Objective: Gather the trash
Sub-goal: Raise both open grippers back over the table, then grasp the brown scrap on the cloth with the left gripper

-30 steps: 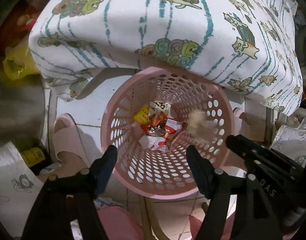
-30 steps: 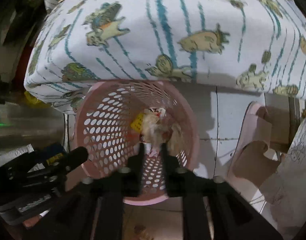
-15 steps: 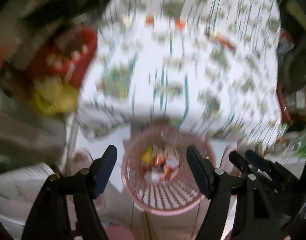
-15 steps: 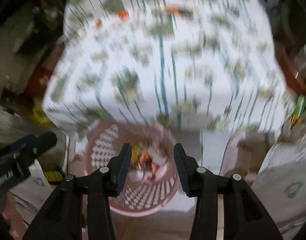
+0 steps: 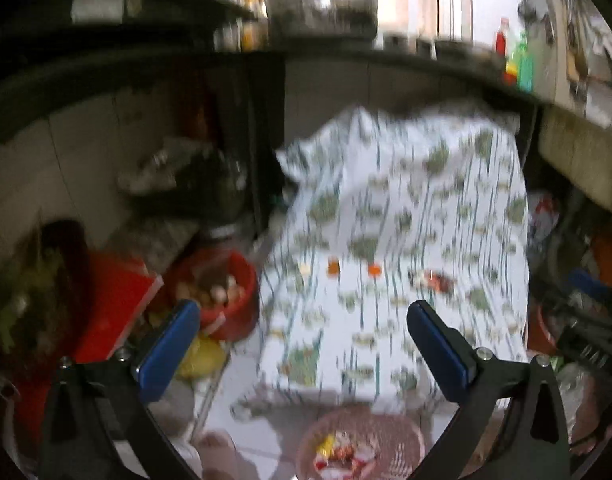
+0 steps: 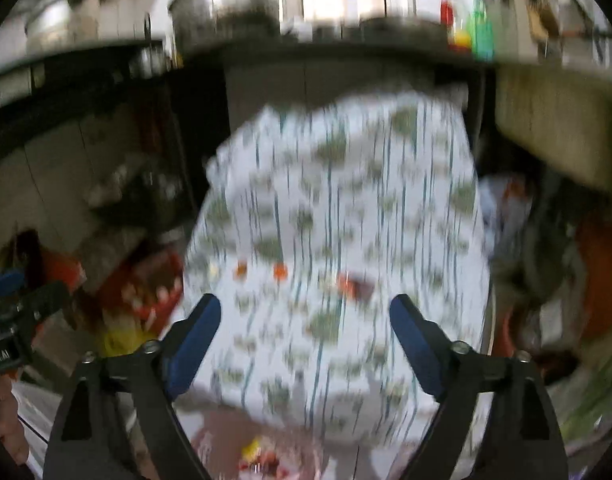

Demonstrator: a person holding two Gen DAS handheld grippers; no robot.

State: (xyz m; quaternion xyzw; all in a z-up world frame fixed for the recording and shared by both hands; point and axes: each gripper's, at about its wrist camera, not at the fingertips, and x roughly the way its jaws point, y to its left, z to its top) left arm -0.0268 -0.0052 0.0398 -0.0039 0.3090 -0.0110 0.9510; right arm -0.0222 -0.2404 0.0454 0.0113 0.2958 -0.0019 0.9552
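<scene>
Both jaws now gape, raised from basket (image 5: 360, 442) toward tablecloth (image 5: 406, 248).

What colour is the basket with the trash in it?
Pink, seen best in the left wrist view: the basket.

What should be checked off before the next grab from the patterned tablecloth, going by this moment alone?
1. Left gripper open and empty: ok.
2. Right gripper open and empty: ok.
3. Trash left on the tablecloth: ok, two orange bits and a dark red wrapper lie on top.
4. Pink basket within reach below the table edge, wrappers already in it: ok.
5. Which piece is nearest the right gripper: the dark red wrapper, probably.
6. Exact shape and edges of the pieces: cannot tell, both views are motion-blurred.
</scene>
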